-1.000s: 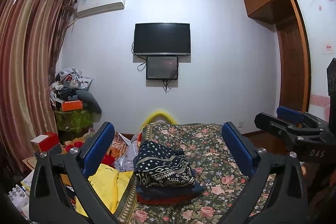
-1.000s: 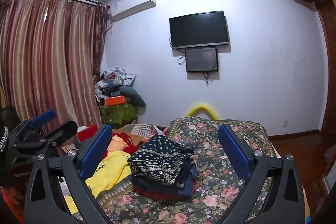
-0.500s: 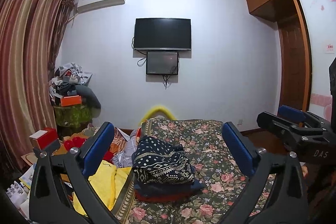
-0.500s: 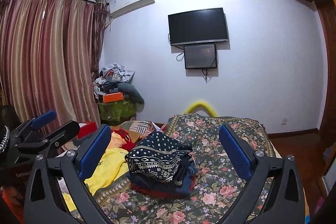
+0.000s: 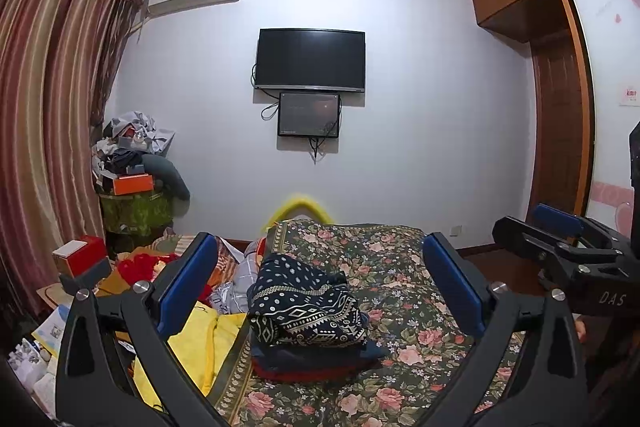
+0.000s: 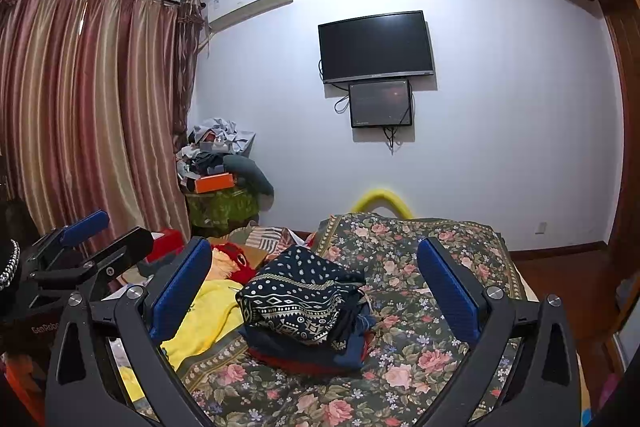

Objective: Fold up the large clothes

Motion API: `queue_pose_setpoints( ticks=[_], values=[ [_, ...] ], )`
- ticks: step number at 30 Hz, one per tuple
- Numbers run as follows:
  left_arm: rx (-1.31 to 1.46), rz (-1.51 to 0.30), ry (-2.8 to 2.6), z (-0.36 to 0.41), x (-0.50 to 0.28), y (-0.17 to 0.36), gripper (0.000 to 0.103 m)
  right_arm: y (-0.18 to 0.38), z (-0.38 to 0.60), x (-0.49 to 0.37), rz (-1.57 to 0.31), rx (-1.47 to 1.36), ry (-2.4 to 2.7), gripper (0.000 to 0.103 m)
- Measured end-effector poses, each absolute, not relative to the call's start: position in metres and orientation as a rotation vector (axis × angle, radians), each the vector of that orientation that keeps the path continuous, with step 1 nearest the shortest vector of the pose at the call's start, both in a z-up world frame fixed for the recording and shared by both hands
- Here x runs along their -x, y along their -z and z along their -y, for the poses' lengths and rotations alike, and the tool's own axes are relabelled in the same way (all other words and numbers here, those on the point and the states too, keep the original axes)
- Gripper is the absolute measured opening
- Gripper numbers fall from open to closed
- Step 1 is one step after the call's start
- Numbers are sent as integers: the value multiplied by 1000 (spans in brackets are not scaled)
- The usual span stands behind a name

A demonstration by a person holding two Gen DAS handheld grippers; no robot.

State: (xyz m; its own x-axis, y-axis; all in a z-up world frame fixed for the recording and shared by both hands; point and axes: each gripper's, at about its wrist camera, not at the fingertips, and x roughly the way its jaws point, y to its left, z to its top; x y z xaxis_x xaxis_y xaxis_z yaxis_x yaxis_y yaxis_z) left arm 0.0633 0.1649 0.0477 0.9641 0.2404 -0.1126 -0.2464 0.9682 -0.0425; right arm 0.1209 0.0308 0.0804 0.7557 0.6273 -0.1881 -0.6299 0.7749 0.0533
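Observation:
A stack of folded clothes (image 5: 308,311) lies on the floral bedspread (image 5: 380,255); its top piece is dark navy with white dots and bands, over a blue and a red piece. It also shows in the right wrist view (image 6: 304,303). My left gripper (image 5: 320,279) is open and empty, held above the bed short of the stack. My right gripper (image 6: 316,275) is open and empty too. The right gripper shows at the left wrist view's right edge (image 5: 560,247); the left gripper shows at the right wrist view's left edge (image 6: 88,247).
A yellow garment (image 5: 200,343) and red cloth (image 5: 140,263) lie left of the bed among floor clutter. A piled cabinet (image 5: 136,179) stands by the curtain (image 5: 48,131). A TV (image 5: 310,61) hangs on the far wall. A wardrobe (image 5: 560,115) is at right.
Both cameras have tilted up a little, so the stack and bed sit lower in view. Both grippers stay open and empty.

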Motion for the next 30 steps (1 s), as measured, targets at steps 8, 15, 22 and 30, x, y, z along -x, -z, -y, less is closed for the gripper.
queue_pose_setpoints(
  ticks=[8,15,22,30],
  values=[
    [55,-108,-248,-166,-64,-47,103,-81,-30,-121,-205,13,-689,102],
    [66,-114,-233,-168,-65,-45,103,-82,-30,-122,-206,16,-687,102],
    [64,-111,-224,-168,-66,-45,103,-82,-28,-123,-206,14,-686,102],
    [74,-131,-193,-167,-69,-43,103,-82,-27,-123,-203,18,-686,102]
  ],
)
